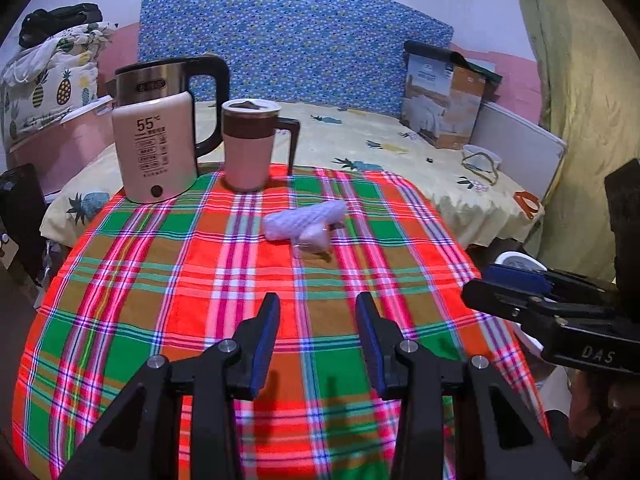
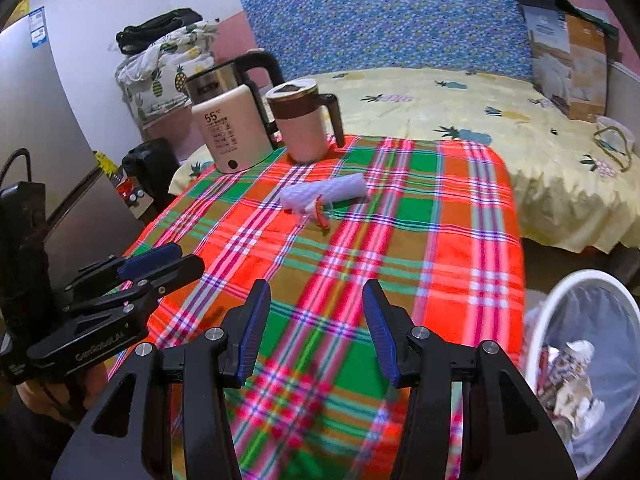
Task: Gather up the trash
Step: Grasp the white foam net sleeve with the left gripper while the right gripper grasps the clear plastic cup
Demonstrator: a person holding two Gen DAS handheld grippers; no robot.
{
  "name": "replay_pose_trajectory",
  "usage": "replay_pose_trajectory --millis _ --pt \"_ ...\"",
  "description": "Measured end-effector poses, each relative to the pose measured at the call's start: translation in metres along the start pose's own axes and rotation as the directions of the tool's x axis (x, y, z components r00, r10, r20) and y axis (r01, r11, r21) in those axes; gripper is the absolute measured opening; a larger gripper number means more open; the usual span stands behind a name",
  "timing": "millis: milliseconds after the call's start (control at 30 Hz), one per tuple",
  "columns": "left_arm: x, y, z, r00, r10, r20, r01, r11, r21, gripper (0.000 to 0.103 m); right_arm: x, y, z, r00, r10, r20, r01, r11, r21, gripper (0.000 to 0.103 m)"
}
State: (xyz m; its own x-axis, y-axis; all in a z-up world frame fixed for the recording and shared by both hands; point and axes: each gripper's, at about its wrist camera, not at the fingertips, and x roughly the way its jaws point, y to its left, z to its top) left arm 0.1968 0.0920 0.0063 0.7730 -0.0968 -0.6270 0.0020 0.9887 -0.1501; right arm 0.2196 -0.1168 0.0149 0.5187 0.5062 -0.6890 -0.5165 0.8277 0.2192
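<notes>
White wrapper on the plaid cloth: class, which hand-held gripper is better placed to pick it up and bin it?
Probably right. Both the right hand-held gripper and left hand-held gripper are open and short of the wrapper, but the bin stands at the right one's side.

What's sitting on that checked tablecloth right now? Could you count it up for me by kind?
Kettle: 1
Lidded mug: 1
Pieces of trash: 2, a white foam wrap and a clear plastic wrapper with a red strip against it
Total: 4
</notes>
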Motion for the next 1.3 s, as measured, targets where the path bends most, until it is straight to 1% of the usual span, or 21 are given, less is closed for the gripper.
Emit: replay_pose_trajectory --millis 233,467,733,867,933,967,1033,1100,1167,1300 --pt "0.015 0.022 0.003 0.999 0.031 -0.022 -0.032 0.999 -0.022 0.041 0.041 0.001 0.012 0.998 -0.019 -0.057 0.019 1.0 -0.006 0.05" --pt "0.034 0.038 0.009 0.998 0.046 -0.049 -0.047 0.999 -0.018 0.041 0.067 -0.003 0.021 0.996 -0.025 -0.084 0.026 1.0 0.009 0.05" --pt "0.048 0.052 0.022 0.997 0.036 -0.063 -0.035 0.999 0.004 0.041 0.096 0.001 0.039 0.996 -0.03 -0.089 0.028 0.999 -0.024 0.05" --pt "0.052 0.058 0.028 0.997 0.021 -0.069 -0.021 1.0 0.008 0.041 0.112 -0.004 0.046 0.995 -0.037 -0.094 0.036 0.999 -0.012 0.05" --pt "0.053 0.059 0.031 0.998 0.01 -0.066 -0.009 1.0 0.015 0.041 0.117 -0.005 0.048 0.996 -0.02 -0.09 0.021 1.0 0.002 0.05" --pt "0.055 0.06 0.032 0.998 0.002 -0.066 -0.001 1.0 0.015 0.041 0.119 -0.005 0.048 0.996 -0.013 -0.088 0.013 1.0 0.003 0.049" --pt "0.059 0.061 0.035 0.998 -0.011 -0.068 0.012 1.0 0.018 0.041 0.123 -0.003 0.049 0.996 0.0 -0.088 0.0 1.0 -0.004 0.042" --pt "0.064 0.061 0.039 0.997 -0.024 -0.07 0.025 0.999 0.023 0.041 0.127 -0.001 0.049 0.995 0.008 -0.096 -0.009 1.0 -0.013 0.02" --pt "0.069 0.061 0.043 0.997 -0.037 -0.073 0.039 0.999 0.028 0.041 0.129 -0.002 0.048 0.995 0.008 -0.099 -0.01 1.0 -0.016 0.015" --pt "0.081 0.058 0.049 0.996 -0.051 -0.079 0.055 0.997 0.051 0.041 0.12 -0.006 0.044 0.996 0.015 -0.084 -0.015 1.0 -0.006 0.014"
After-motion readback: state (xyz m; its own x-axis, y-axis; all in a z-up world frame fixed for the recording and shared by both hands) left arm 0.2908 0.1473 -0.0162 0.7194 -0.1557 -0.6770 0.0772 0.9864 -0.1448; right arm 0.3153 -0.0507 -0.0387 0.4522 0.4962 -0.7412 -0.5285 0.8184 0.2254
